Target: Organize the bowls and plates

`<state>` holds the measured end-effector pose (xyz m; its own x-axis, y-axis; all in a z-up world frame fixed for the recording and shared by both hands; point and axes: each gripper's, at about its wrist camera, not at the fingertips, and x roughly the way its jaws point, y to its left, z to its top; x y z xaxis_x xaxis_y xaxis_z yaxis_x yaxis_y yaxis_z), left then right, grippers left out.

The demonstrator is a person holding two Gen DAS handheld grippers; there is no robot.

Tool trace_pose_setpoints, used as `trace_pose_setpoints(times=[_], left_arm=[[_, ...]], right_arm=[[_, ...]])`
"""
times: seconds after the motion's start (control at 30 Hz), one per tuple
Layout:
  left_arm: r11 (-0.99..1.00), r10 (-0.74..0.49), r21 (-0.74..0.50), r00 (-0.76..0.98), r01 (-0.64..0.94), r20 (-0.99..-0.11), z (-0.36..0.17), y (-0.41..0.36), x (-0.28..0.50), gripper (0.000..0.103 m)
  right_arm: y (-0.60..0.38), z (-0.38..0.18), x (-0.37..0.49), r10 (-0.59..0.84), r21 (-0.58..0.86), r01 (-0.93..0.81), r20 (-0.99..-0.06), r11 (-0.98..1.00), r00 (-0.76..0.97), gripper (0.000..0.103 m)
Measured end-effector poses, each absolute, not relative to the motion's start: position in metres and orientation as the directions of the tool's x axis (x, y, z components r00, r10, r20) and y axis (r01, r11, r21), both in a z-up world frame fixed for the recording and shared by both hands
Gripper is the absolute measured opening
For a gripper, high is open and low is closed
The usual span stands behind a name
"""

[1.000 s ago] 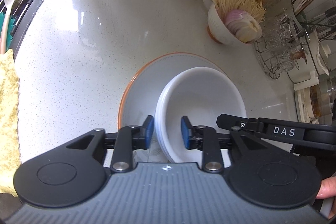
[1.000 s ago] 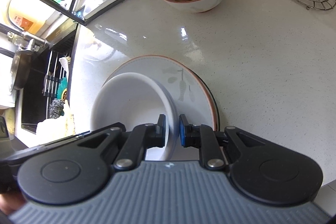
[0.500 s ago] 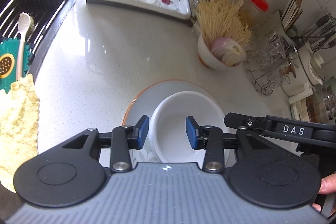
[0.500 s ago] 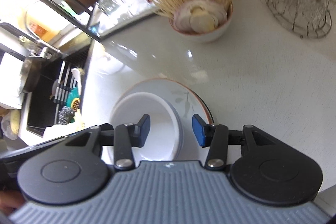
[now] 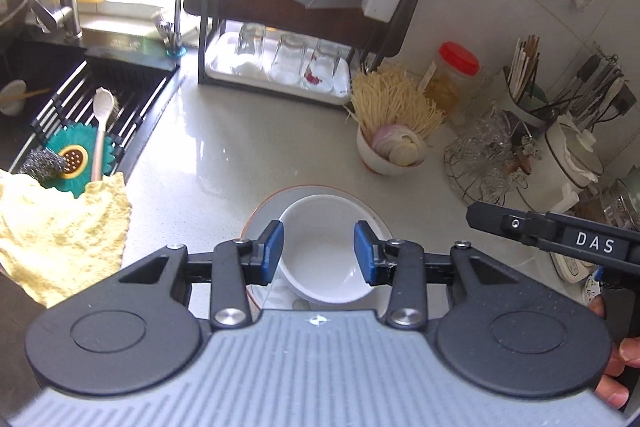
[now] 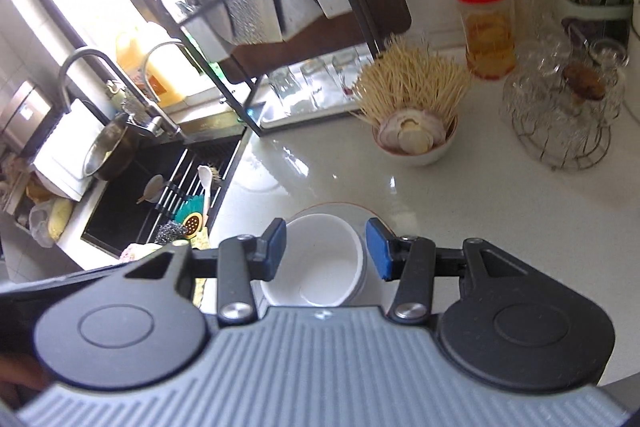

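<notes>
A white bowl [image 5: 324, 247] sits stacked on an orange-rimmed plate [image 5: 262, 213] on the pale counter. It also shows in the right wrist view, bowl [image 6: 320, 259] on plate [image 6: 344, 206]. My left gripper [image 5: 319, 253] is open and empty, raised above the bowl. My right gripper [image 6: 326, 251] is open and empty, also raised above it. The right gripper's black body [image 5: 560, 235] shows at the right of the left wrist view.
A bowl of noodles and onion slices [image 5: 390, 151] stands behind the stack. A black dish rack [image 5: 296, 7] with upturned glasses is at the back. The sink [image 5: 48, 95] and a yellow cloth [image 5: 60, 223] are left. A wire basket of glassware [image 5: 488, 155] and utensil holders are right.
Both grippers let go of the bowl's rim, opened wide and drew back upward. The bowl and plate stayed on the counter and look smaller now.
</notes>
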<state>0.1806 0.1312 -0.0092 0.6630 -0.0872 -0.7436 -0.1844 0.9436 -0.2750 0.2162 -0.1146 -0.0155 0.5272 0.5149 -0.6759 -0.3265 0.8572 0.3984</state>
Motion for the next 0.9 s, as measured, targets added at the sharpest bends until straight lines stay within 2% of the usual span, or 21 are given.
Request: trace_pose_setpoints(times=[0.27,0.8,0.9], left_arm=[[0.947,-0.052,-0.263,0.718,-0.185,-0.694,0.014,0.097,0.13,0.046],[0.962,-0.002,-0.203,0.735,-0.184,-0.678,0.026,0.045,0.059,0.052],[0.963,0.005,-0.195,0.735,-0.186,-0.678,0.027,0.039,0.047,0.058]], right_arm=[[-0.141,0.009,0.165,0.513,0.332,-0.394,-0.607,0.857,0.607,0.048],[-0.178,0.019,0.098,0.503,0.268,-0.428,-0.535,0.863,0.679,0.048],[-0.183,0.018,0.087,0.499,0.261,-0.427,-0.53,0.865,0.686,0.052]])
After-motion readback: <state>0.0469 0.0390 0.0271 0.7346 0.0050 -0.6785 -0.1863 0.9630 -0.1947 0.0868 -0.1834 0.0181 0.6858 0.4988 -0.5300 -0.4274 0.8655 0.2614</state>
